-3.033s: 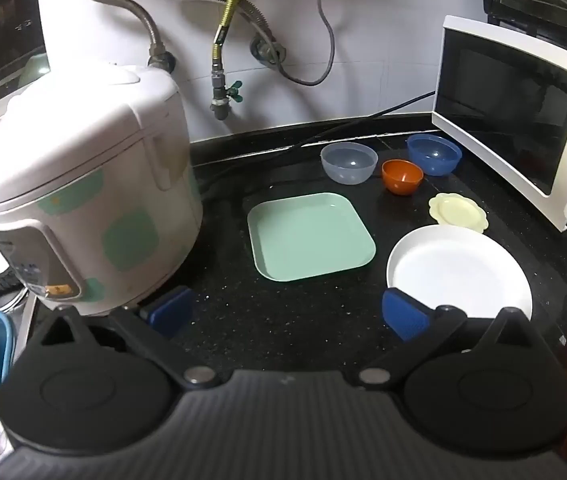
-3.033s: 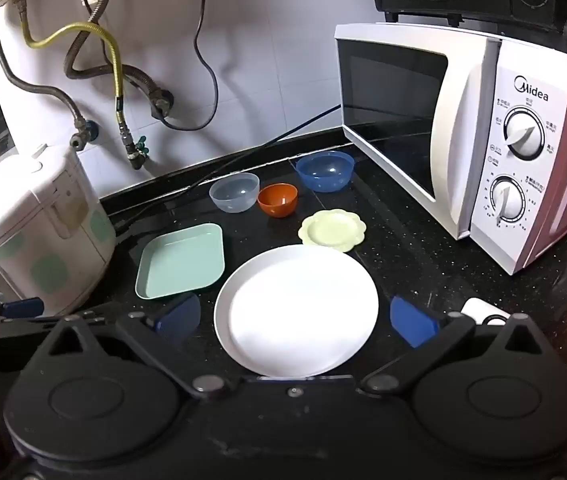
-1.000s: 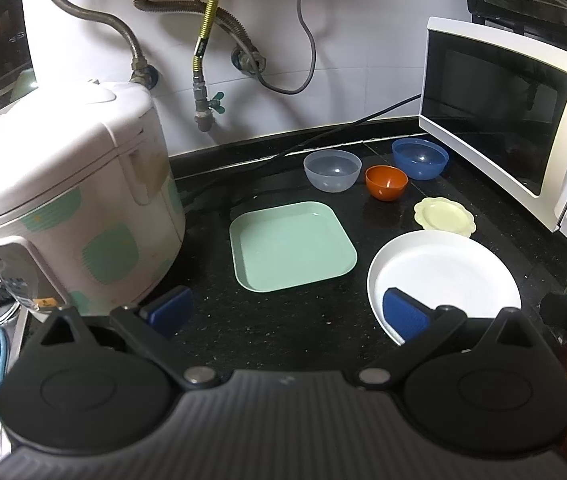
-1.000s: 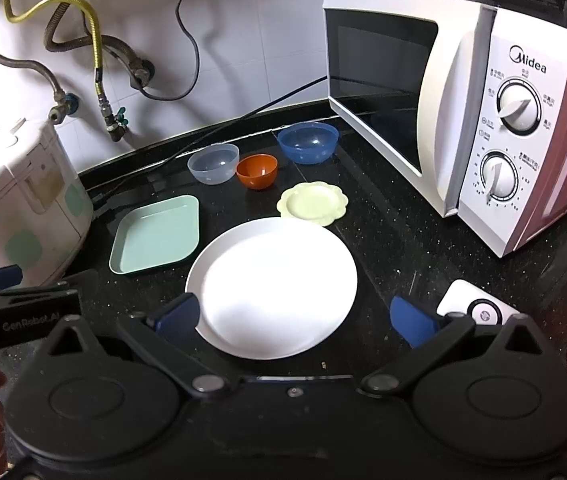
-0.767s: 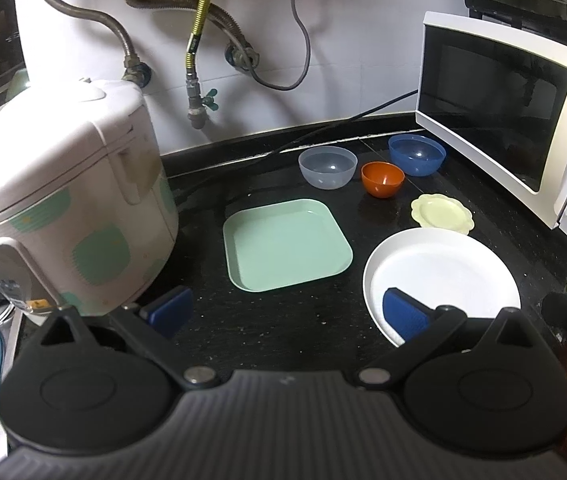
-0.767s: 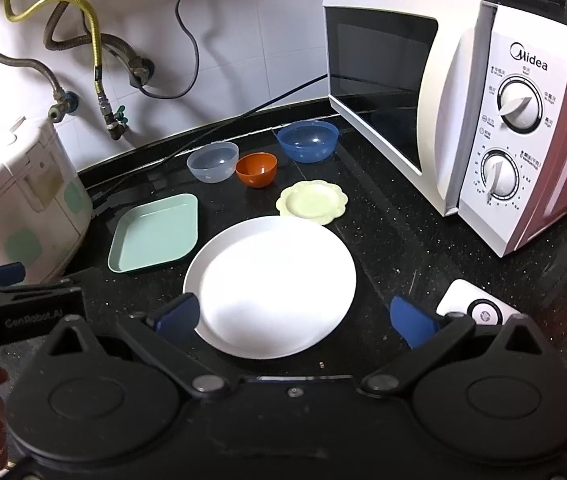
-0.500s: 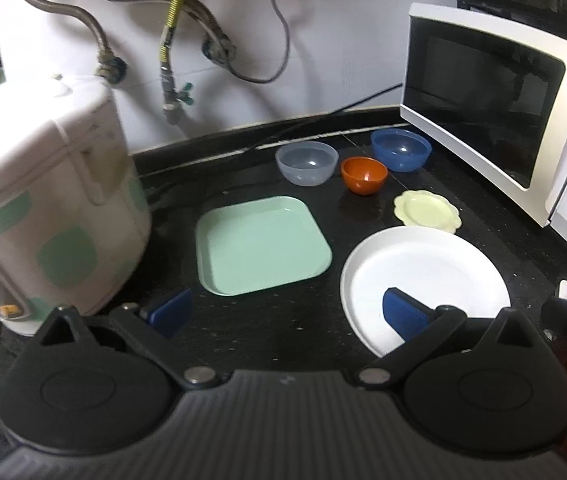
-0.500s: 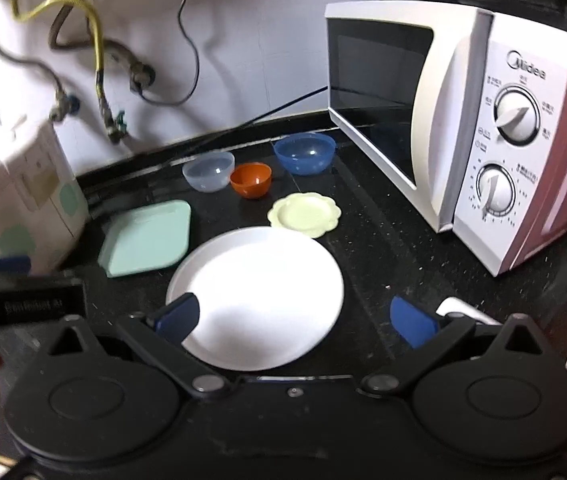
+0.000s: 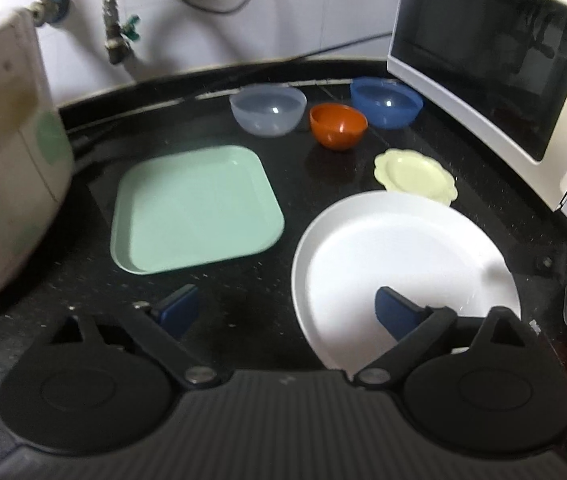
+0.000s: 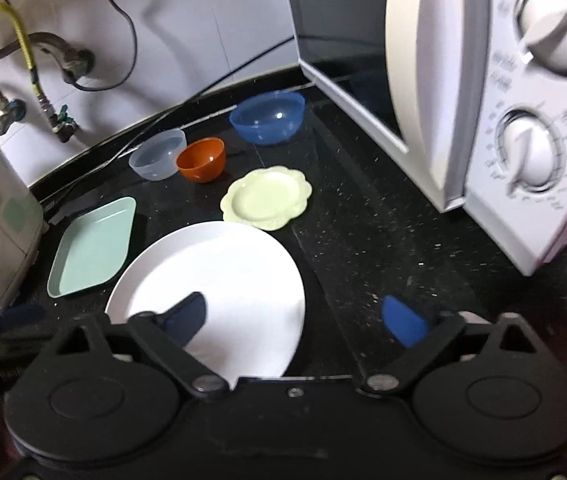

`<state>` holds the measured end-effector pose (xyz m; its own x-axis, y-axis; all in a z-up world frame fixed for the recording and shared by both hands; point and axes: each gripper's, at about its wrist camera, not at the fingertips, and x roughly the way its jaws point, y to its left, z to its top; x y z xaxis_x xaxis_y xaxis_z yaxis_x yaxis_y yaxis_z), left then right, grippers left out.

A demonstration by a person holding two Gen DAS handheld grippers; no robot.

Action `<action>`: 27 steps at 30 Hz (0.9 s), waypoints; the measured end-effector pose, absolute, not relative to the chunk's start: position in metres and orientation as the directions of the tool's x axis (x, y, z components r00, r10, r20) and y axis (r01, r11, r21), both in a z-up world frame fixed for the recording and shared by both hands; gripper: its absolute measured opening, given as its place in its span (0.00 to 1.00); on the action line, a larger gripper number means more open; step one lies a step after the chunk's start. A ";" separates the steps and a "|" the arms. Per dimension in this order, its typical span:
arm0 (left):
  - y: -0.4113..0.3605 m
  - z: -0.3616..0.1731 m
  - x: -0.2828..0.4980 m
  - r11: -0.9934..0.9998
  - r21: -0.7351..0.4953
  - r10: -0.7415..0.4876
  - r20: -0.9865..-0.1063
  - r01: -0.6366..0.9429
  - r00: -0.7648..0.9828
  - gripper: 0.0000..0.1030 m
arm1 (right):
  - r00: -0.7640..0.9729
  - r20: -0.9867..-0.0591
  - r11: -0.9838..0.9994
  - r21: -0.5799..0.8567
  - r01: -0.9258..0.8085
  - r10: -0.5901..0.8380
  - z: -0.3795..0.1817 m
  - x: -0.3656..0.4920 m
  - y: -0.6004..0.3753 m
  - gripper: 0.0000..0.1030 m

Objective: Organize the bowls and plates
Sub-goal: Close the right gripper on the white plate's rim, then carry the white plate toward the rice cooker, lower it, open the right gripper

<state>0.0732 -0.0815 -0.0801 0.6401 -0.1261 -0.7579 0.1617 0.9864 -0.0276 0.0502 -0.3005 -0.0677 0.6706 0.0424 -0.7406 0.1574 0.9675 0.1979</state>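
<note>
1. The clear bowl [image 9: 268, 109], orange bowl [image 9: 338, 125] and blue bowl [image 9: 386, 101] stand in a row near the worktop's [image 9: 243, 312] back edge, each with nothing in it.
2. The green tray [image 9: 195, 208], the white plate [image 9: 395, 256] and the small yellow plate [image 9: 414, 175] lie bare toward the front, the yellow one just behind the white.
3. The left claw [image 9: 287, 312] is open, its jaws having just narrowed a little; only the white plate's rim lies below its gap.
4. The right claw [image 10: 295, 320] is open too, its jaws just narrowed, with the white plate's right edge under it.
</note>
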 end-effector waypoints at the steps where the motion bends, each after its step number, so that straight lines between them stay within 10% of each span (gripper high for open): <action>1: -0.083 -0.083 0.075 0.987 -0.027 -0.125 -0.764 0.161 0.634 0.86 | 0.666 -0.744 0.967 0.204 0.154 0.051 -0.072 0.056 -0.302 0.83; 15: -0.098 -0.100 0.091 0.979 -0.060 -0.168 -0.788 0.197 0.593 0.35 | 0.612 -0.776 0.968 0.242 0.063 0.154 -0.104 0.092 -0.300 0.24; 27: -0.081 -0.073 0.075 0.984 -0.025 -0.130 -0.777 0.175 0.616 0.33 | 0.603 -0.785 0.972 0.226 0.060 0.145 -0.085 0.077 -0.281 0.21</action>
<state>0.0746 -0.0813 -0.0728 0.6156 -0.1295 -0.7773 0.1749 0.9843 -0.0255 0.0768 -0.2811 -0.0846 0.6027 0.1451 -0.7847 0.0601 0.9723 0.2259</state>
